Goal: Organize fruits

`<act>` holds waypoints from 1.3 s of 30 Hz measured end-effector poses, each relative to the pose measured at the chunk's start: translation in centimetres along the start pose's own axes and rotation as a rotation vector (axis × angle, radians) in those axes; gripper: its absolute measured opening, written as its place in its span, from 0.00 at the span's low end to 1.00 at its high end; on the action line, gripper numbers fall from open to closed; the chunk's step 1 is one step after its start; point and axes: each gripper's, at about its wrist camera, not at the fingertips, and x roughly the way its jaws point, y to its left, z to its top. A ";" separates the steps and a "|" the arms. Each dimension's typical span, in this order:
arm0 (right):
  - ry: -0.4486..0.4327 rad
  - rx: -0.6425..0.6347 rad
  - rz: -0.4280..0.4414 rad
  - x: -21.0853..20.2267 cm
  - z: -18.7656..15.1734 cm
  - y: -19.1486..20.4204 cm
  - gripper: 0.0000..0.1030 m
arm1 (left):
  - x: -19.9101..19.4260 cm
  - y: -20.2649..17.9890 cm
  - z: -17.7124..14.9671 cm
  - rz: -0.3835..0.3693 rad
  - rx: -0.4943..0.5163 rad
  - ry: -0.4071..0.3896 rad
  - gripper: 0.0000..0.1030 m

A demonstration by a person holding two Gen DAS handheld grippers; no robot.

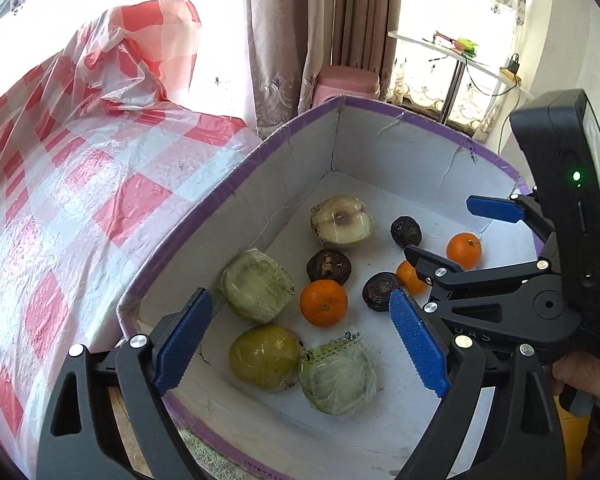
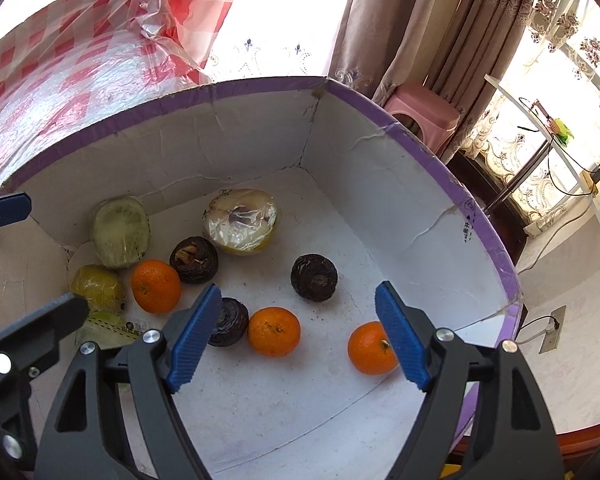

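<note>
Two wide-spread tools (image 1: 300, 330) (image 2: 300, 330) above a white-floored box (image 2: 380, 208) beside checked tablecloth (image 1: 80, 200), curtains (image 1: 292, 40) beyond.

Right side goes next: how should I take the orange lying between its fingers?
Grip the orange across its round middle, coming straight down with the right hand-held gripper. Its jaws stand open, but a dark fruit sits close on the left, so keep that finger clear.

The left gripper (image 1: 300, 344) points downward with its blue fingers (image 1: 184, 342) spread wide, nothing between them; the right gripper (image 2: 296, 334) sits close on its right, likewise angled down and spread wide, empty; a hand (image 1: 588, 384) grips the right gripper's handle.
</note>
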 end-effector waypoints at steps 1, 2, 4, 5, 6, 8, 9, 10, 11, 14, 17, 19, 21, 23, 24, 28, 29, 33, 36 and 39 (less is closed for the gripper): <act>-0.005 0.005 -0.003 -0.1 0.0 0.0 0.79 | -0.4 0.3 -0.1 -0.013 -0.022 -0.007 0.85; -0.010 0.012 -0.003 -0.2 -0.1 -0.1 0.81 | -0.8 0.6 -0.3 -0.024 -0.044 -0.013 0.85; -0.018 0.024 -0.004 -0.5 -0.1 -0.3 0.83 | -1.7 1.1 -0.6 -0.039 -0.077 -0.027 0.85; -0.021 0.026 -0.007 -0.6 -0.1 -0.3 0.84 | -2.1 1.3 -0.9 -0.047 -0.093 -0.034 0.85; -0.025 0.030 -0.008 -0.7 -0.2 -0.3 0.85 | -2.4 1.5 -1.1 -0.055 -0.106 -0.039 0.85; -0.035 0.041 -0.007 -1.0 -0.3 -0.5 0.86 | -3.1 1.7 -1.6 -0.076 -0.130 -0.042 0.85; -0.040 0.048 -0.006 -1.3 -0.4 -0.6 0.86 | -3.4 1.8 -2.0 -0.086 -0.140 -0.045 0.85; -0.047 0.056 -0.008 -1.6 -0.4 -0.7 0.86 | -3.7 1.8 -2.3 -0.097 -0.148 -0.042 0.85; -0.056 0.064 -0.010 -2.0 -0.5 -0.8 0.86 | -3.8 1.8 -2.5 -0.107 -0.157 -0.034 0.85; -0.087 0.079 -0.019 -3.3 -0.5 -1.0 0.88 | -4.4 1.6 -3.1 -0.120 -0.164 -0.039 0.86; -0.113 0.089 -0.031 -4.7 -0.7 -1.2 0.90 | -5.0 0.9 -3.4 -0.107 -0.140 -0.052 0.86; -0.124 0.097 -0.038 -5.5 -0.9 -1.4 0.90 | -5.2 0.5 -3.5 -0.087 -0.126 -0.051 0.86; -0.131 0.102 -0.043 -6.2 -1.2 -1.6 0.90 | -5.2 0.3 -3.6 -0.063 -0.119 -0.045 0.87; -0.135 0.108 -0.048 -6.8 -1.5 -1.8 0.90 | -5.3 0.3 -3.7 -0.071 -0.122 -0.044 0.96; -0.137 0.111 -0.048 -7.1 -1.7 -1.8 0.90 | -5.4 0.4 -3.7 -0.080 -0.127 -0.049 0.96; -0.154 0.127 -0.048 -8.3 -2.1 -1.8 0.90 | -5.7 0.4 -3.8 -0.062 -0.125 -0.056 0.96; -0.159 0.129 -0.049 -8.5 -2.2 -1.7 0.91 | -5.8 0.3 -3.8 -0.055 -0.122 -0.057 0.96; -0.161 0.126 -0.050 -9.1 -2.7 -1.5 0.93 | -5.7 0.3 -3.9 -0.041 -0.120 -0.054 0.96; -0.160 0.139 -0.051 -9.2 -2.9 -1.5 0.93 | -5.5 0.5 -3.8 -0.029 -0.127 -0.044 0.96; -0.157 0.138 -0.047 -9.1 -2.9 -1.4 0.93 | -5.2 0.7 -3.7 -0.021 -0.136 -0.034 0.96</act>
